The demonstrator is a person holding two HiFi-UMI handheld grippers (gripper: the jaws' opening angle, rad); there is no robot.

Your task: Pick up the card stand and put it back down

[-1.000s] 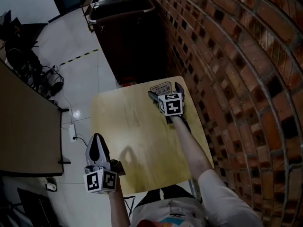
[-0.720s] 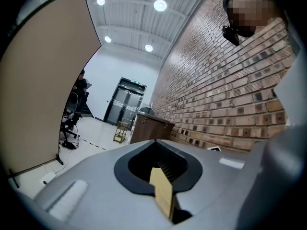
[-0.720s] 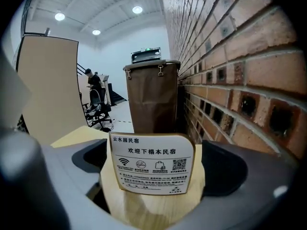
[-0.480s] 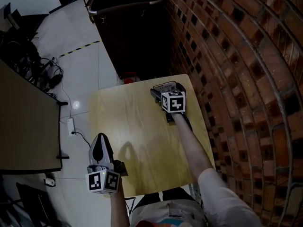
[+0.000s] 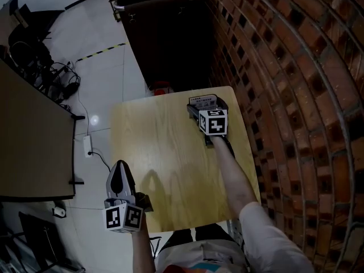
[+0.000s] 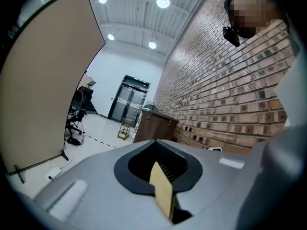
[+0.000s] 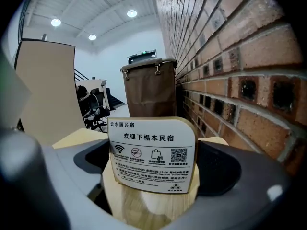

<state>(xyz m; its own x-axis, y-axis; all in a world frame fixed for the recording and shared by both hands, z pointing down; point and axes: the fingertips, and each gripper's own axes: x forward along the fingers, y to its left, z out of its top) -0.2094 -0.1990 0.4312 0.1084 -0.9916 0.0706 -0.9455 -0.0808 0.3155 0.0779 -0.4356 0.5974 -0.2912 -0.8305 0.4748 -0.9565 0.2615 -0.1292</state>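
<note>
Grasp step: your right gripper's (image 5: 206, 104) fingers are closing around the card stand (image 7: 152, 155), not yet pinching — squeeze, then lift straight off the worktop (image 5: 153, 147). Left gripper (image 5: 118, 172) idles, fingers clenched.

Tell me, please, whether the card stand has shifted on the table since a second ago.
No. The card stand keeps its spot by the far edge of the table, near the brick wall.

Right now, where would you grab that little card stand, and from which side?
Probably by its two side edges, low near the wooden base, coming in level from the printed face. The card stand is upright, broad but thin, so those edges suit a pinch. The right gripper flanks it that way, jaws closing.
</note>
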